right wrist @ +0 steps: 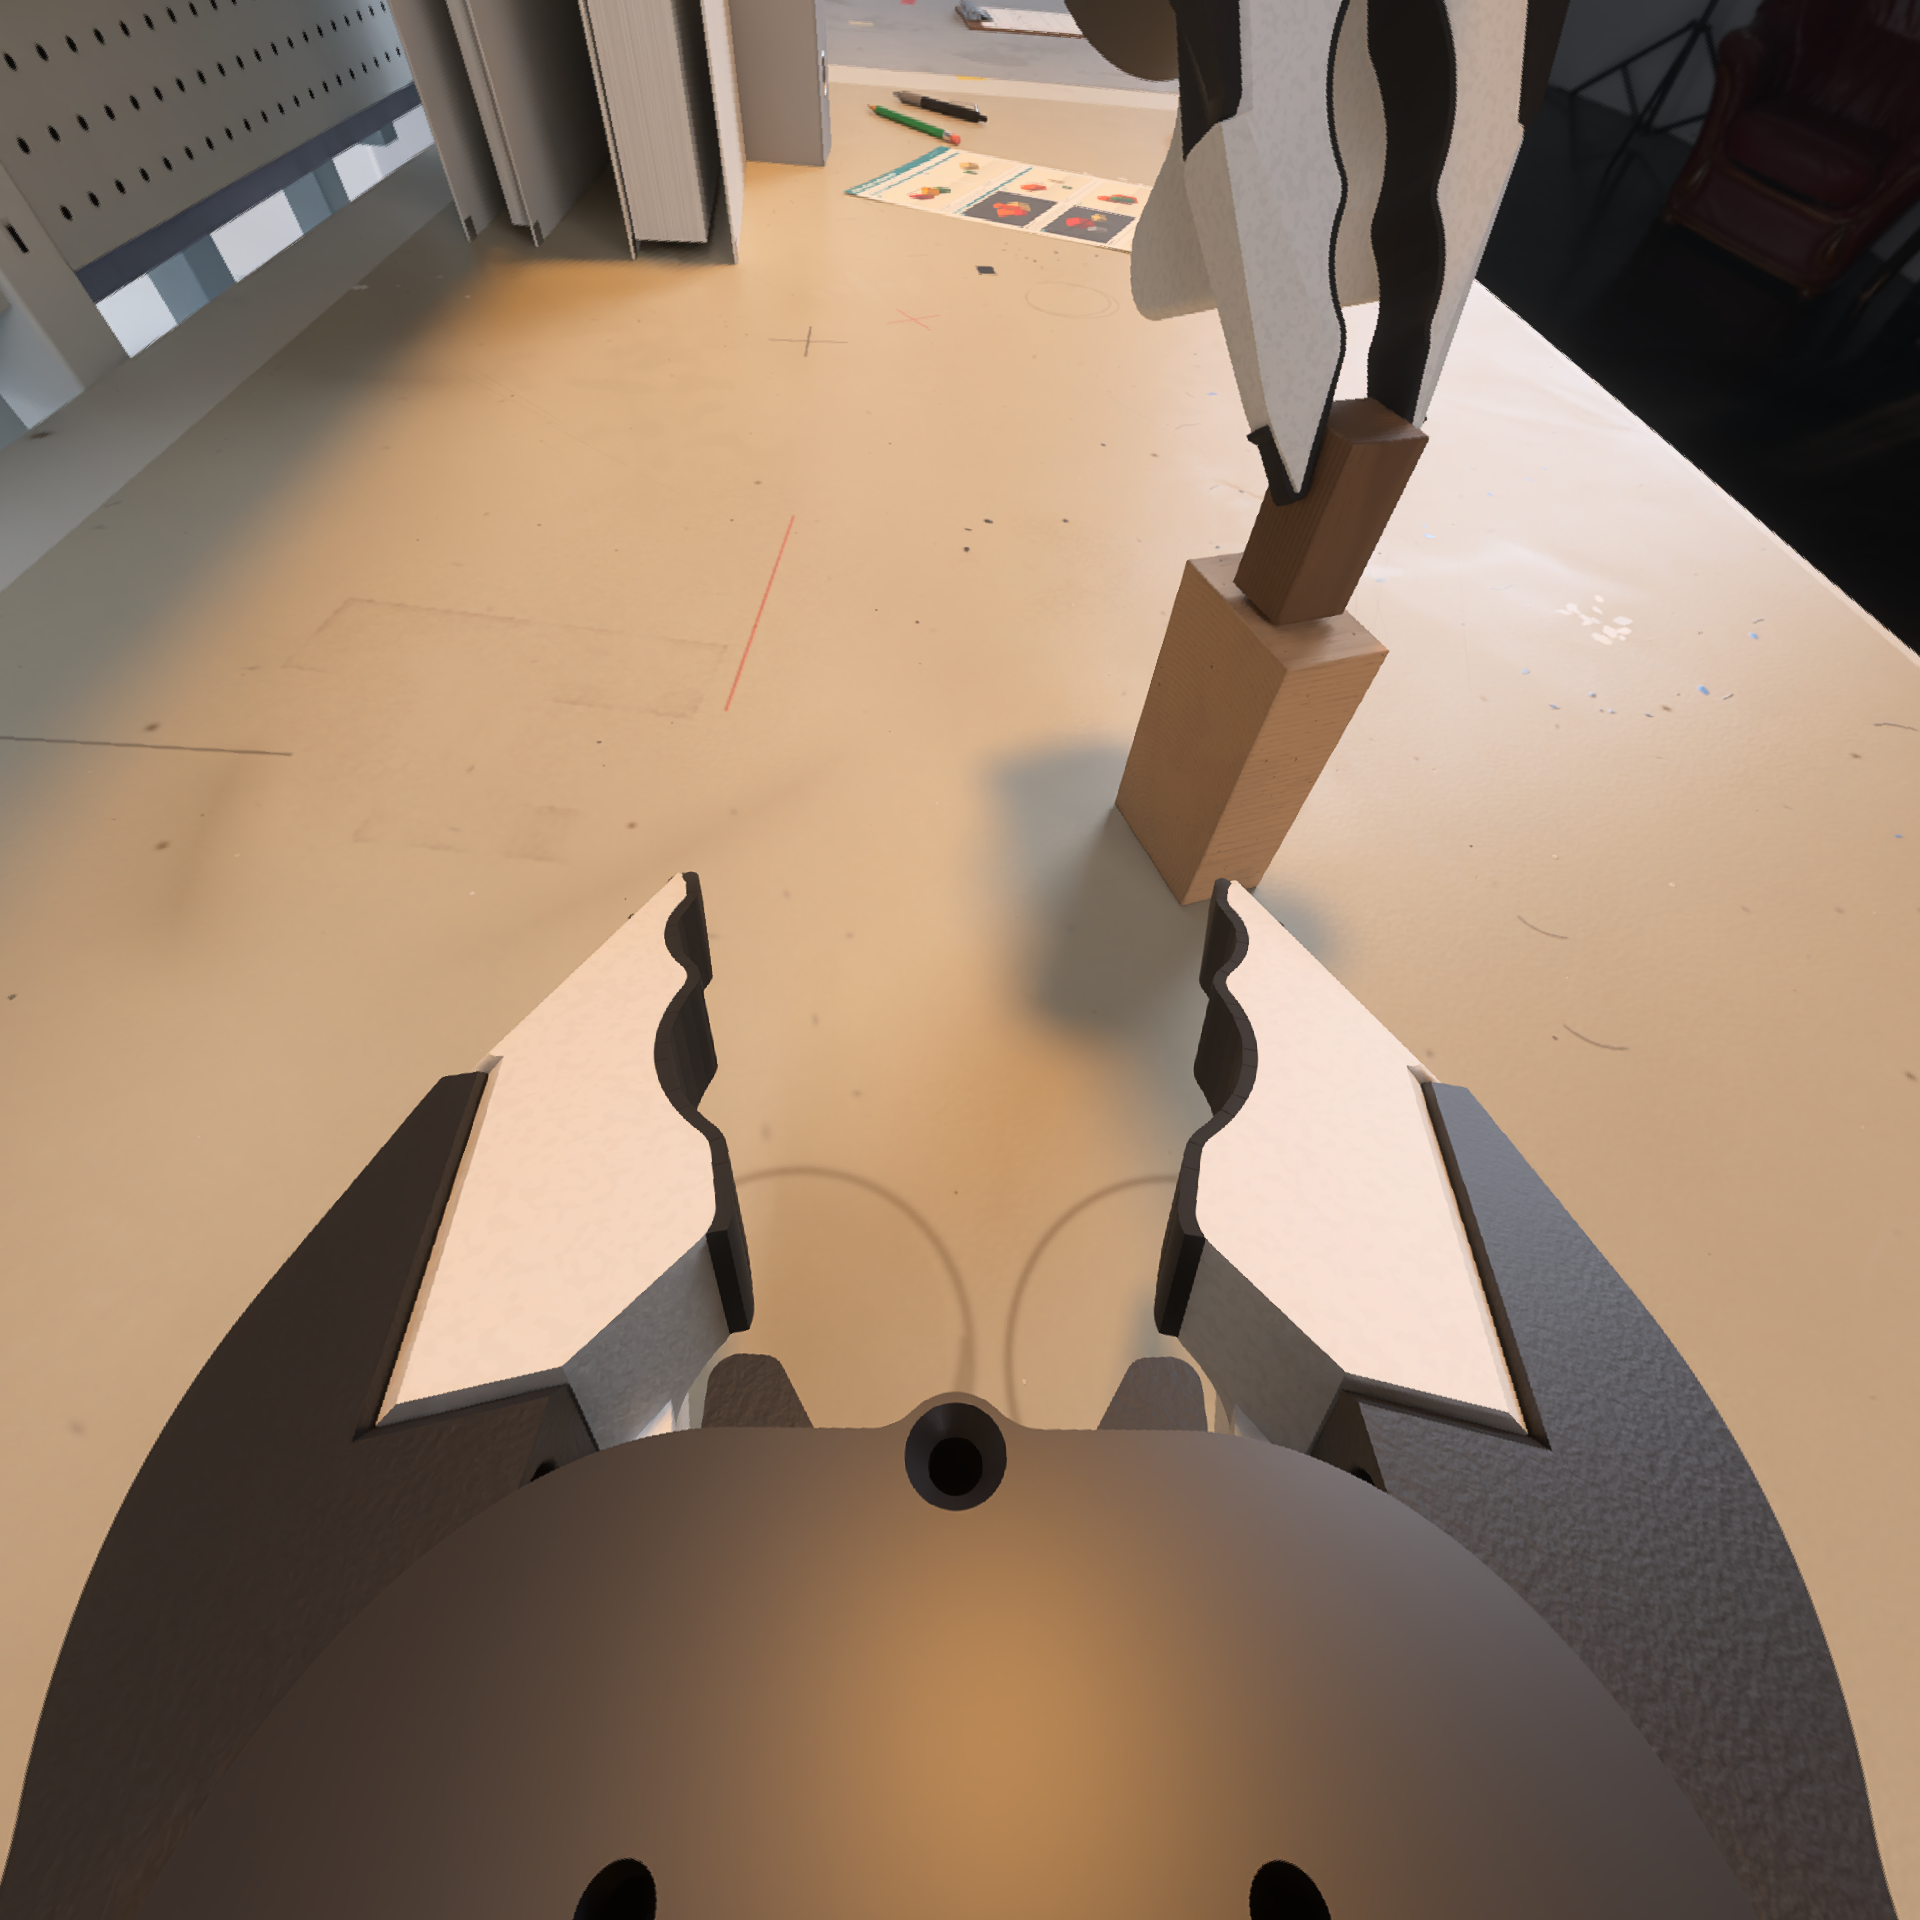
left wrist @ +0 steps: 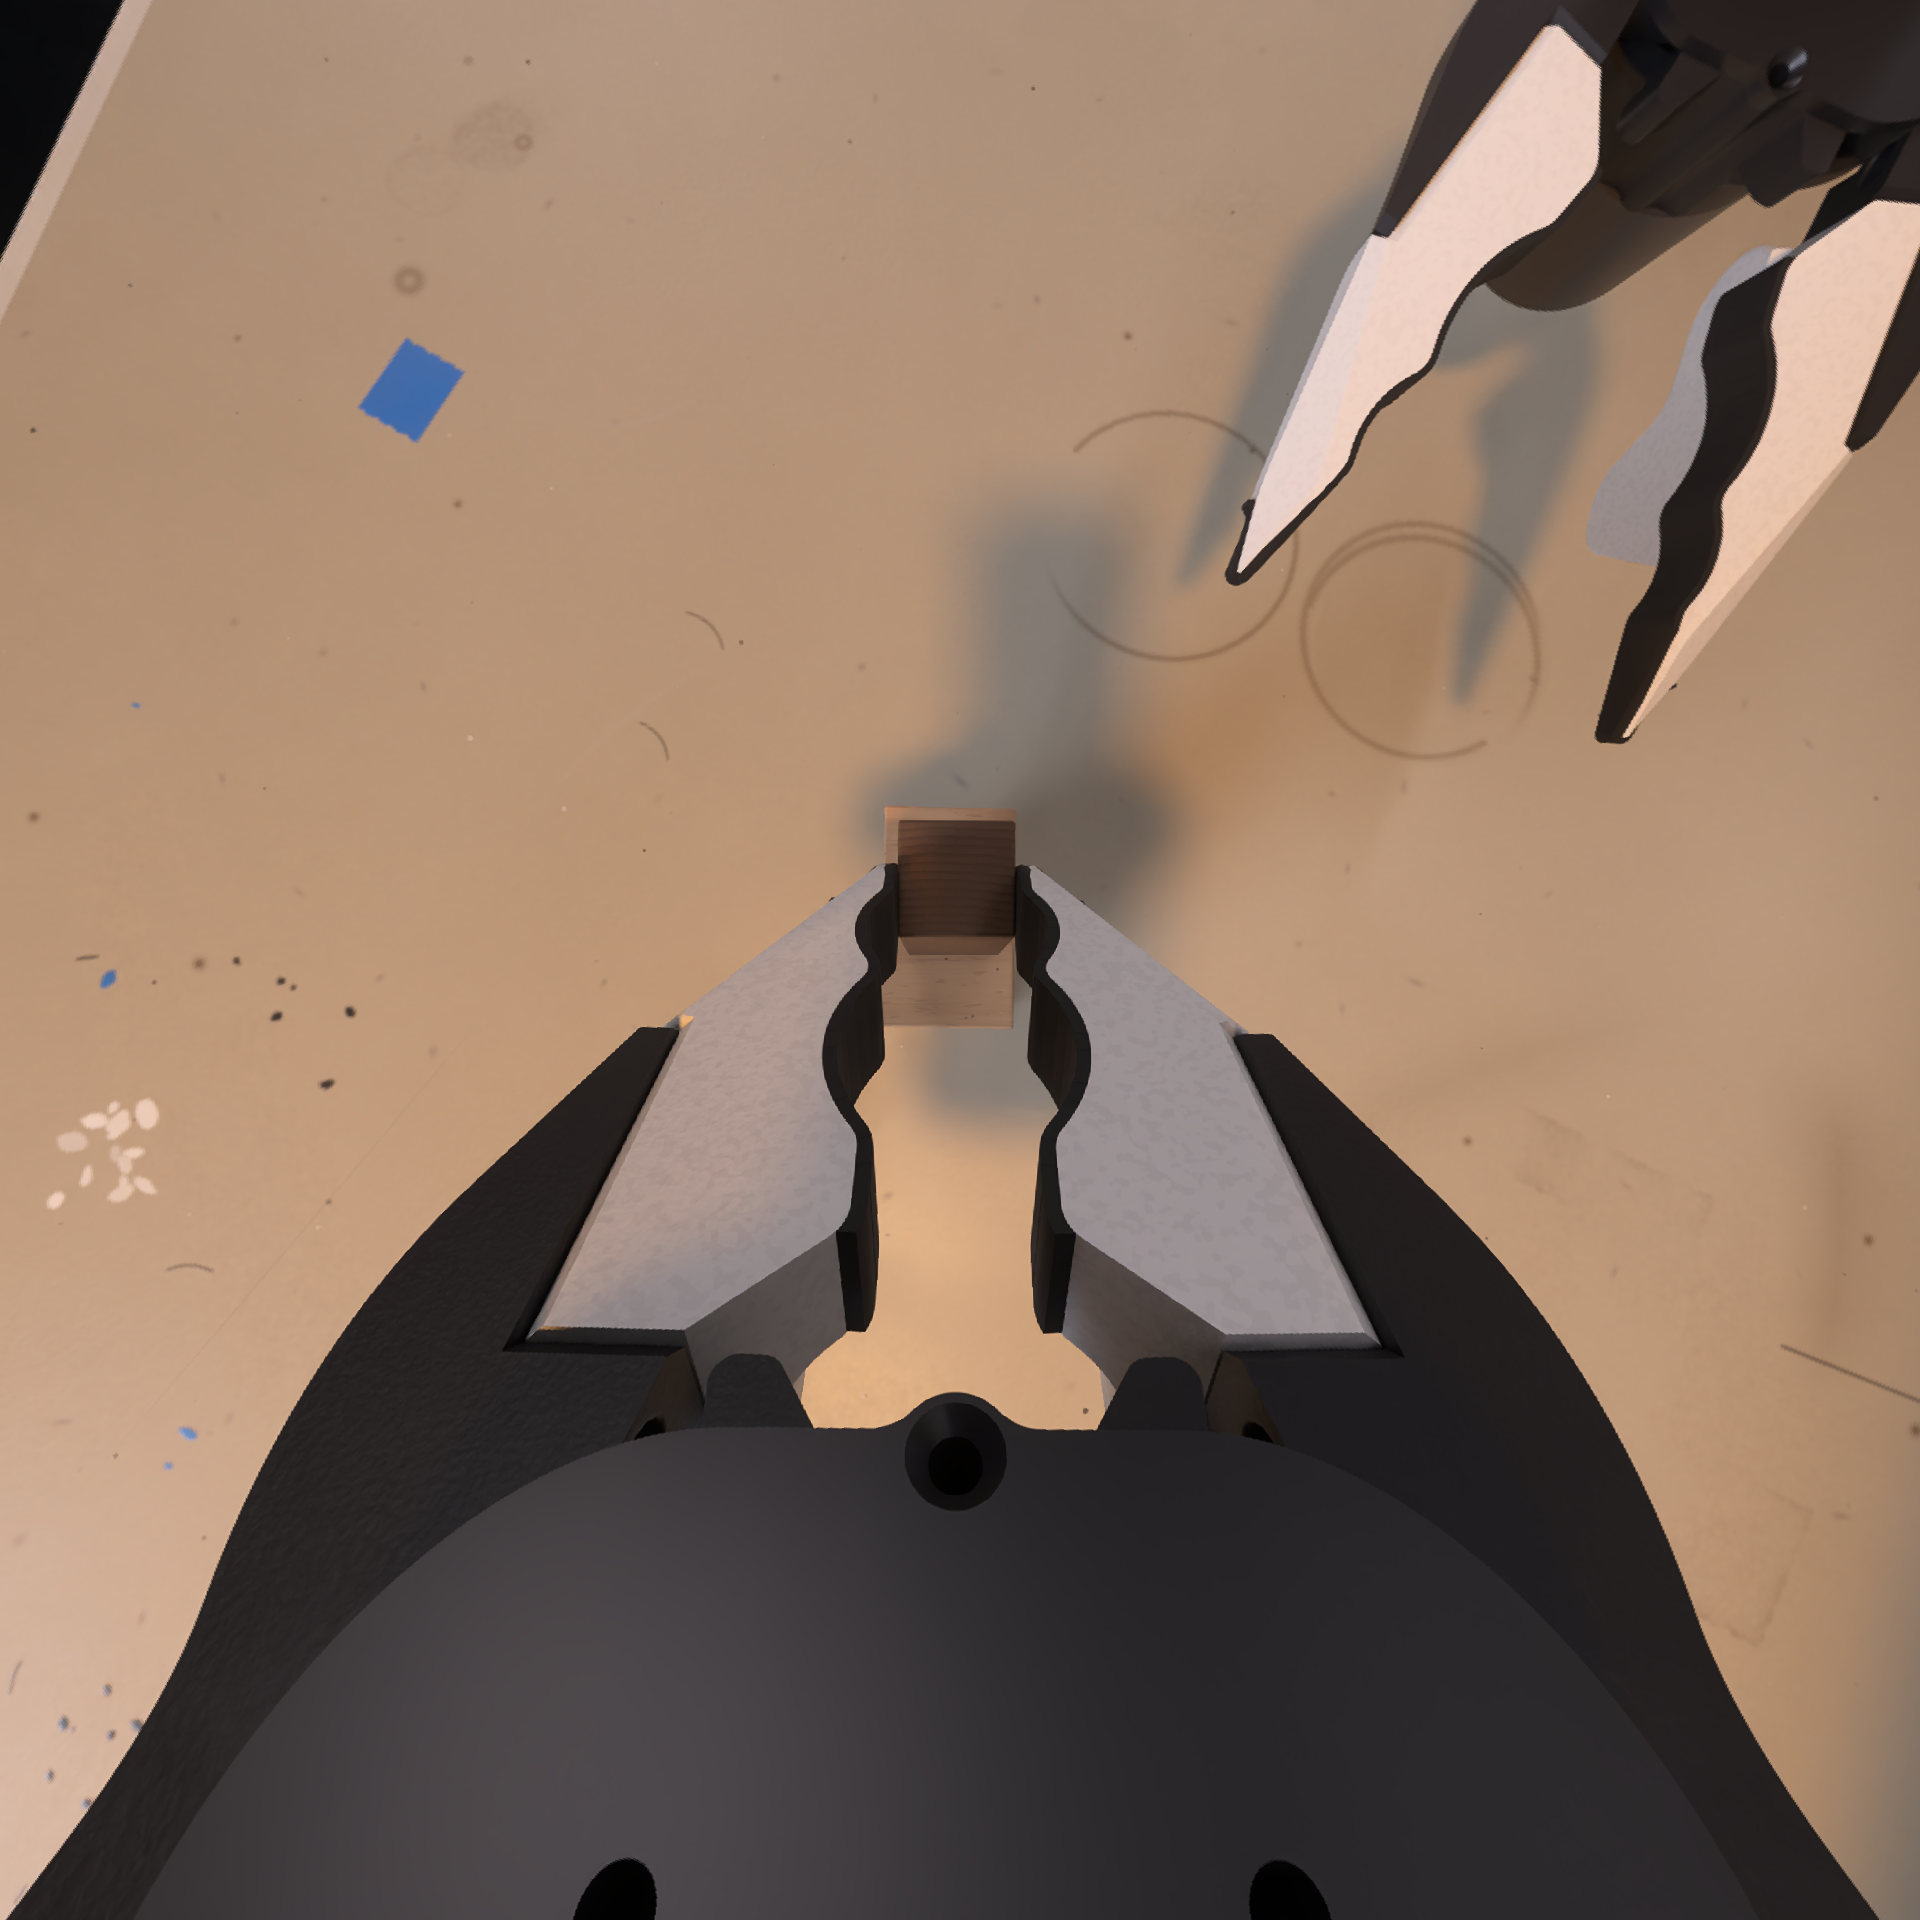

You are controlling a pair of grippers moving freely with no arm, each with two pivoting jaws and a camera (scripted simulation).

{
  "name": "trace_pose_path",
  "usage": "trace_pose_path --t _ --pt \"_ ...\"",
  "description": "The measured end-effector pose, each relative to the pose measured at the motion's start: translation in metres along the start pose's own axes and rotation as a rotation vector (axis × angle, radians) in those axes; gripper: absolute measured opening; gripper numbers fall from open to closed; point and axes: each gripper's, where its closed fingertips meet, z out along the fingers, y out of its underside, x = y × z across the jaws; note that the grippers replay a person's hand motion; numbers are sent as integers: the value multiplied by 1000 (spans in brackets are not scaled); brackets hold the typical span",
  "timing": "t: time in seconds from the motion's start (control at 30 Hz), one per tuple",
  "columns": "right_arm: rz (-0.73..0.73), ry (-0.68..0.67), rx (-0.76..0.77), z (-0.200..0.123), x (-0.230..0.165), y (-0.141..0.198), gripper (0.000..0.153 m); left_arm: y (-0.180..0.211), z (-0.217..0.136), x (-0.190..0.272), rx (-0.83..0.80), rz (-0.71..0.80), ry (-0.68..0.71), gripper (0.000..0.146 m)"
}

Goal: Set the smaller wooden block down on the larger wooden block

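The left gripper (left wrist: 954,904) is pinching the smaller wooden block (right wrist: 1317,520); it is sitting on the larger wooden block (right wrist: 1242,727), overhanging one edge; nudging inward and levelling before releasing seems wise; the right gripper (right wrist: 954,904) is hanging wide, empty.

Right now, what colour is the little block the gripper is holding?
Dark brown wood. The smaller wooden block shows best in the right wrist view.

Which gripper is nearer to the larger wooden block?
Left. The left gripper holds the smaller wooden block just above the larger wooden block; the right gripper hovers open beside it, apart.
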Motion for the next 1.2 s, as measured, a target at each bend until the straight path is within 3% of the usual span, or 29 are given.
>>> trace_pose_path --t 0.73,1.0,1.2 --pt "3 1 2 -1 1 0 96 2 1 0 -1 3 11 22" --pt "8 11 11 -3 3 -1 99 3 -10 1 20 -19 14 51" --pt "31 40 7 -7 10 2 102 17 -62 15 223 -114 -174 83"
